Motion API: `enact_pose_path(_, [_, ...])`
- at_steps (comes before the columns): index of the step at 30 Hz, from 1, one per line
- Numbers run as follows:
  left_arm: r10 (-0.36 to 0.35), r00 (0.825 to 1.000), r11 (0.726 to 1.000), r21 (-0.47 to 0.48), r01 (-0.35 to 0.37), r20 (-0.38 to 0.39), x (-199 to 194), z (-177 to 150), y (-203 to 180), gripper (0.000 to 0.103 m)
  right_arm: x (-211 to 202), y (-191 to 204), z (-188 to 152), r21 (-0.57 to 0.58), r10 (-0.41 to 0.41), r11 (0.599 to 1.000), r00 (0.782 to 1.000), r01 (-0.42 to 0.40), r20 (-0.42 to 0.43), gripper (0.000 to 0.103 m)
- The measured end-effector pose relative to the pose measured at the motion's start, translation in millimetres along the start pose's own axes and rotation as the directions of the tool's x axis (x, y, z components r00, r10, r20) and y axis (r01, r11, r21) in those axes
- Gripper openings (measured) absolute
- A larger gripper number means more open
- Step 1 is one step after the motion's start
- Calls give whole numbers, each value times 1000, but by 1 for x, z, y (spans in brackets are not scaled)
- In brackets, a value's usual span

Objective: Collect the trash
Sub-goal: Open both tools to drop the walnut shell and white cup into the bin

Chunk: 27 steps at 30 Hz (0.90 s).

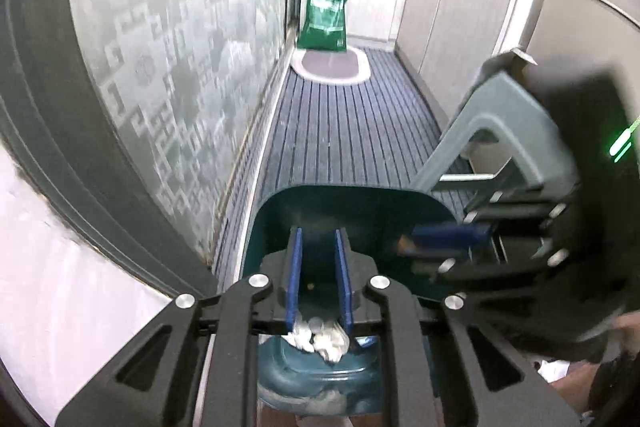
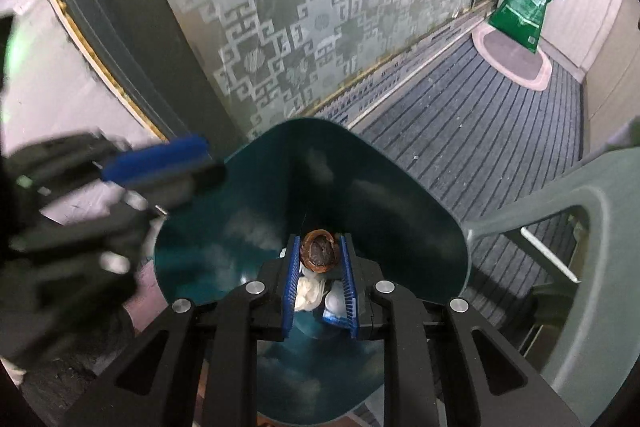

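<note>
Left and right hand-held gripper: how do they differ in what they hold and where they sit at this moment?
The right hand-held gripper clamps a brown nut shell between its fingers; the left hand-held gripper has nothing between its fingers, and white crumpled tissue lies below them. The left one shows blurred in the right wrist view, at the bin's rim. Both have blue pads and hang over the open teal trash bin.

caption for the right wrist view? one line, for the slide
Right gripper holds a brown nutshell over the teal dustpan, crumpled tissues below.
</note>
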<state>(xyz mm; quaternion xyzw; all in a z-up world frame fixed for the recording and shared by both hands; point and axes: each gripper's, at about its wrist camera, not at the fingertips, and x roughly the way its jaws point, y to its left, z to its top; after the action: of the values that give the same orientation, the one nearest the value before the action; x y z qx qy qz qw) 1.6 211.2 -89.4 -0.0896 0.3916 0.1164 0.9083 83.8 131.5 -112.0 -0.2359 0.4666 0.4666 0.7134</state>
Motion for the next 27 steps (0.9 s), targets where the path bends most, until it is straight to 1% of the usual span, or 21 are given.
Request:
enact_pose_path(10, [-29,997,999,-21,30,65,-24,8,3,16,33,-2,-14,11,-12,1000,996,13,-84,20])
enact_pose_path(20, [-38,993,999,-8,39,116,-40,13,2,16,72,-2,-34,-5,-21,1000,981,21,-191,20])
enact_pose_path(21, [-41,992,999,-4,42,122,-42,14,1,16,72,-3,-35,-6,-28,1000,981,27,-193,22])
enact_pose_path(22, [-42,991,999,-2,43,129,-44,15,2,16,72,-4,-35,-6,-40,999,981,40,-191,26])
enact_pose_path(23, [-43,989,999,0,44,139,-46,16,1,16,71,-5,-35,0,-48,999,981,49,-187,36])
enact_pose_path(24, [-45,989,999,1,45,144,-48,16,1,16,70,-6,-34,4,-48,999,982,49,-183,38])
enact_pose_path(27, [-48,985,999,3,48,164,-54,19,1,16,68,-7,-35,3,-48,999,982,50,-181,38])
